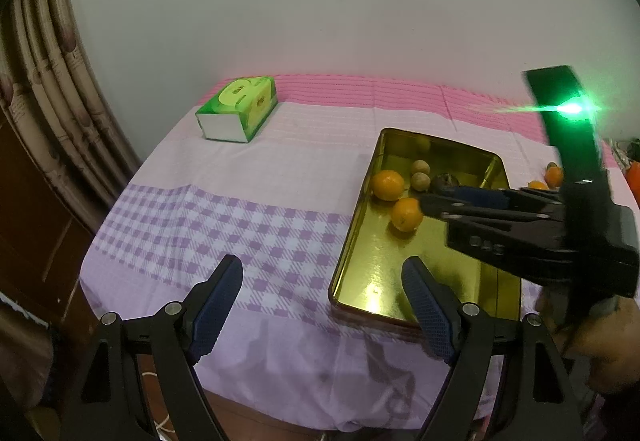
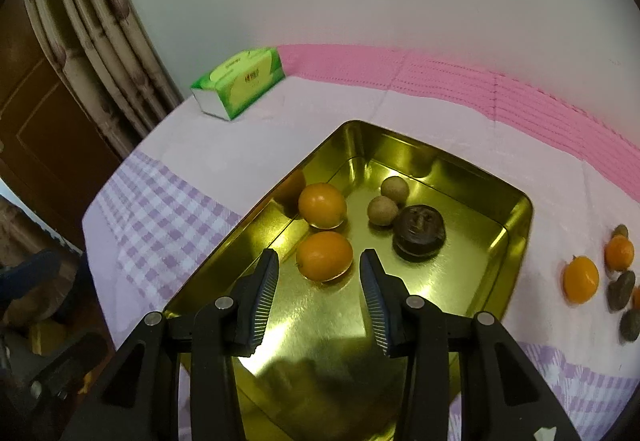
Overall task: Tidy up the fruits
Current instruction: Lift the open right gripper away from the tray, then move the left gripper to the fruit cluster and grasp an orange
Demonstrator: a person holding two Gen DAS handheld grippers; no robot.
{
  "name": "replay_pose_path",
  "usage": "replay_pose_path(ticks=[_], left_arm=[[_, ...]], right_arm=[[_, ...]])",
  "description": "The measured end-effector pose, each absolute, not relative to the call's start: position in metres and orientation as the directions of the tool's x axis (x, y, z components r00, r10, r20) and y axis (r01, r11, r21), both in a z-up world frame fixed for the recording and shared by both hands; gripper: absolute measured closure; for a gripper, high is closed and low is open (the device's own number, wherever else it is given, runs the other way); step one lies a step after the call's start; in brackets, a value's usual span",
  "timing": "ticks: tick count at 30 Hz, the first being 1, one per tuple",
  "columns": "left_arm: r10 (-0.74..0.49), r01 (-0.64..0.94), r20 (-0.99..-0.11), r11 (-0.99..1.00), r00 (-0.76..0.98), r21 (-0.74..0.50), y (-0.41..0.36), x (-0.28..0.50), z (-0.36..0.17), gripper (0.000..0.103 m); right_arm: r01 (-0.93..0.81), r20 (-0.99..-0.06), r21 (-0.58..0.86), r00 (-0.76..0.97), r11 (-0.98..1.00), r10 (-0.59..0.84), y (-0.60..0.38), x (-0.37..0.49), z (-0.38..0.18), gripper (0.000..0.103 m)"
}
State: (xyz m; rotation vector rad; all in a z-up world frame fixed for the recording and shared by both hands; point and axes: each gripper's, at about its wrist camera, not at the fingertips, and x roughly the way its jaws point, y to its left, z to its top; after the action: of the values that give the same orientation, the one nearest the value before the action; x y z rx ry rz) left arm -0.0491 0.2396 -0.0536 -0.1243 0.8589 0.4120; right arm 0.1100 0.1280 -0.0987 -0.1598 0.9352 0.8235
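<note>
So the gold tin tray (image 2: pixel 516 241) sits on the pink and purple checked cloth (image 2: pixel 168 217), and the right gripper (image 2: pixel 319 281) hangs over its near end with its jaws spread wide and nothing between them. Just ahead of its tips is one orange (image 2: pixel 324 256), a second orange (image 2: pixel 322 205) right behind that, then two small tan round fruits (image 2: pixel 383 210) and a dark wrinkly one (image 2: pixel 419 232) off to the front right, all inside the tray. More oranges and dark fruits (image 2: pixel 581 279) lie loose on the cloth well to its right. The left gripper (image 1: pixel 322 311) is also wide open and empty, low over the cloth with the tray's near left corner by its right finger. Green tissue box (image 1: pixel 237 109) sits far ahead, to its left.
</note>
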Motion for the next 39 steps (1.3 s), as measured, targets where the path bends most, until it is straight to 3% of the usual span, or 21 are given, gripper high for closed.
replay_pose_path(ticks=[8, 28, 35, 39], left_arm=[[0.308, -0.395, -0.757, 0.916, 0.576, 0.073, 0.237, -0.047, -0.056, 0.021], [0.304, -0.295, -0.740, 0.944, 0.600, 0.149, 0.202, -0.042, -0.061, 0.021], [0.187, -0.151, -0.753, 0.982, 0.631, 0.117, 0.173, -0.034, -0.055, 0.021], [0.050, -0.029, -0.762, 0.999, 0.646, 0.041, 0.150, -0.012, -0.041, 0.021]], right_arm=[[-0.617, -0.737, 0.216, 0.406, 0.757, 0.541, 0.054, 0.103, -0.095, 0.063], [-0.124, -0.783, 0.146, 0.592, 0.981, 0.192, -0.193, 0.146, -0.147, 0.063], [-0.028, -0.793, 0.095, 0.602, 0.995, 0.092, -0.240, 0.175, -0.152, 0.063], [0.009, -0.799, 0.091, 0.597, 0.996, 0.068, -0.260, 0.188, -0.157, 0.063]])
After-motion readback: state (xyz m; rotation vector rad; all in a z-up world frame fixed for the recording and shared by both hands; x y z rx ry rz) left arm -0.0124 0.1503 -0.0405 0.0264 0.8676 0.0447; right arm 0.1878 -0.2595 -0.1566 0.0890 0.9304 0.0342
